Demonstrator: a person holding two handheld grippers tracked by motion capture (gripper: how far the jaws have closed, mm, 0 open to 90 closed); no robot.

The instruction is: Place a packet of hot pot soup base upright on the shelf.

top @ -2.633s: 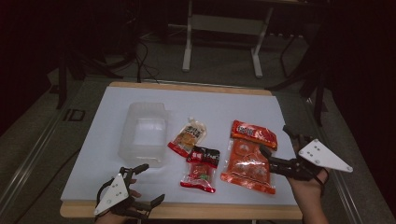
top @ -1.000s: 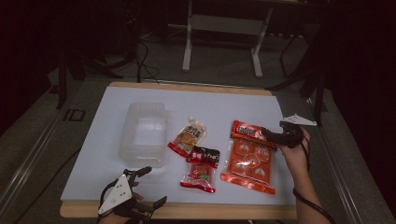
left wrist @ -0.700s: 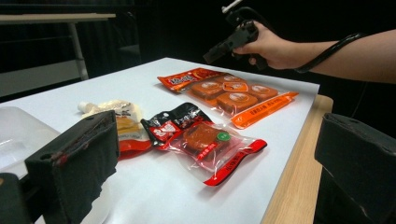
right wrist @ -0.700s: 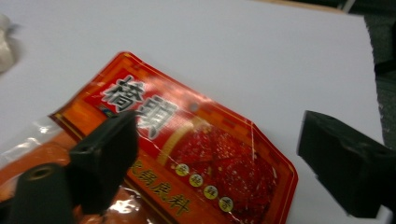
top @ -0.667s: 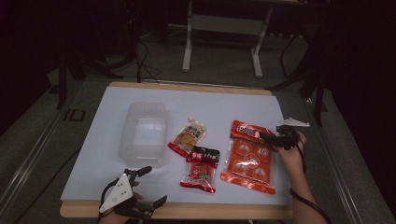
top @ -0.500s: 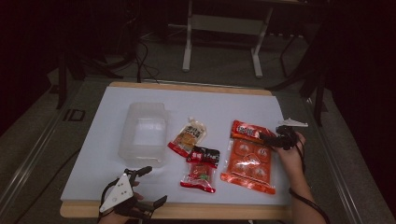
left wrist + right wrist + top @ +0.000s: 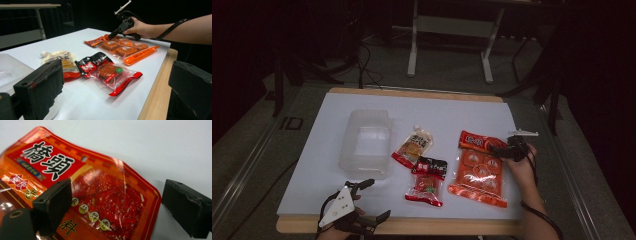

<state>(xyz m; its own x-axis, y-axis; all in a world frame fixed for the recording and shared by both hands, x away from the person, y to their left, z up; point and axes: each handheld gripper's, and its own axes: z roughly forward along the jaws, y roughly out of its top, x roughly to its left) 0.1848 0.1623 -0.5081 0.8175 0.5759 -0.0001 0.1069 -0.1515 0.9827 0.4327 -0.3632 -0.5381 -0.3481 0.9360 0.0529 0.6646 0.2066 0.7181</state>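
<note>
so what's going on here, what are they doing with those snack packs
A person works at a white table with a gripper in each hand. The right gripper is open, its jaws straddling the corner of a red packet lying beside the large orange packet, not yet closed on it. The left gripper rests open at the near edge. A clear container and two smaller pouches lie untouched.

Clear plastic container at nine o'clock of the table — yellow-white spouted pouch and black-red packet near centre.
</note>
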